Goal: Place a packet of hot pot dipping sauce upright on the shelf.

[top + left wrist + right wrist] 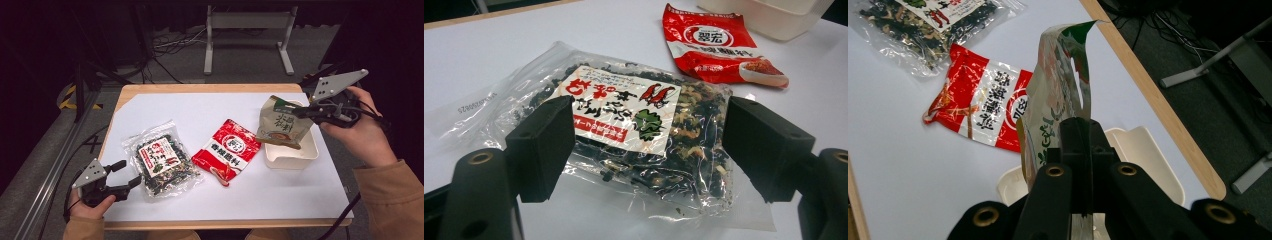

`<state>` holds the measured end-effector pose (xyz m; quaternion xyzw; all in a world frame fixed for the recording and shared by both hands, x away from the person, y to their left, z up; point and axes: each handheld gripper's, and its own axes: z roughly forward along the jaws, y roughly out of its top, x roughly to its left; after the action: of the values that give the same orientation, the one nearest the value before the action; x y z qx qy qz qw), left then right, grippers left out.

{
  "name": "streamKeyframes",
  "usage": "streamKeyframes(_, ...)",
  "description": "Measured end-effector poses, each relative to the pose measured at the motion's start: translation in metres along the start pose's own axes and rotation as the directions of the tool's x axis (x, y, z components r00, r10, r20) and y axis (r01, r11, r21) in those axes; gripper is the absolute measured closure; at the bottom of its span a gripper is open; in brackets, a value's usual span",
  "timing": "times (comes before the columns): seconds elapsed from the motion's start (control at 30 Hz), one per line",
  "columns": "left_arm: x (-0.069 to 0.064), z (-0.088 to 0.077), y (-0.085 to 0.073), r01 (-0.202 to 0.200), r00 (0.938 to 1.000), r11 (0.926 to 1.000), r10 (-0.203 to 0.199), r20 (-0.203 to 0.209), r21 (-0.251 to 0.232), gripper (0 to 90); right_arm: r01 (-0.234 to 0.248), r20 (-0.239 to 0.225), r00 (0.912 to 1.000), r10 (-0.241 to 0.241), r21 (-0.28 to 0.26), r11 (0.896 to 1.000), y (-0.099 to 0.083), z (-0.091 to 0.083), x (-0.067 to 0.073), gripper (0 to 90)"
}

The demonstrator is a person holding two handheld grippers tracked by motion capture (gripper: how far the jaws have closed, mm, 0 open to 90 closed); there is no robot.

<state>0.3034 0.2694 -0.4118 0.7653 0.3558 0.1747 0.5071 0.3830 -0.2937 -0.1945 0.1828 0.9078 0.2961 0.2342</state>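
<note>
My right gripper (pixel 306 113) is shut on the edge of a beige and green pouch (pixel 280 122), holding it above a white tray (pixel 295 154) at the right of the table. Seen from the right gripper view, the pouch (pixel 1060 95) stands up from the pinched jaws over the tray (pixel 1143 155). A red sachet (pixel 227 150) lies flat in the middle. A clear bag of dark dried bits (pixel 162 161) lies left of it. My left gripper (pixel 127 175) rests open at the front left, its jaws on either side of that bag's near edge (pixel 634 135) without pressing it.
White paper (pixel 200 112) covers the wooden table (pixel 165 88). A metal stand (pixel 247 37) and cables lie on the dark floor beyond the far edge. The red sachet (pixel 716 45) sits past the bag in the left gripper view.
</note>
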Motion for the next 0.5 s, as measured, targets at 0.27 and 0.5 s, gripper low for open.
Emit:
streamKeyframes(0.27,0.001,0.001,0.001,-0.016,0.9999,0.9999,0.016,0.006,0.001,23.4,0.003,0.006,1.0,-0.003,-0.017,1.0,-0.003,0.007,-0.022,90.0)
streamKeyframes(0.5,0.001,0.002,0.001,-0.015,0.9999,0.9999,0.015,0.007,0.0,23.6,0.033,0.033,0.999,-0.031,-0.046,0.998,-0.004,0.011,-0.039,89.9)
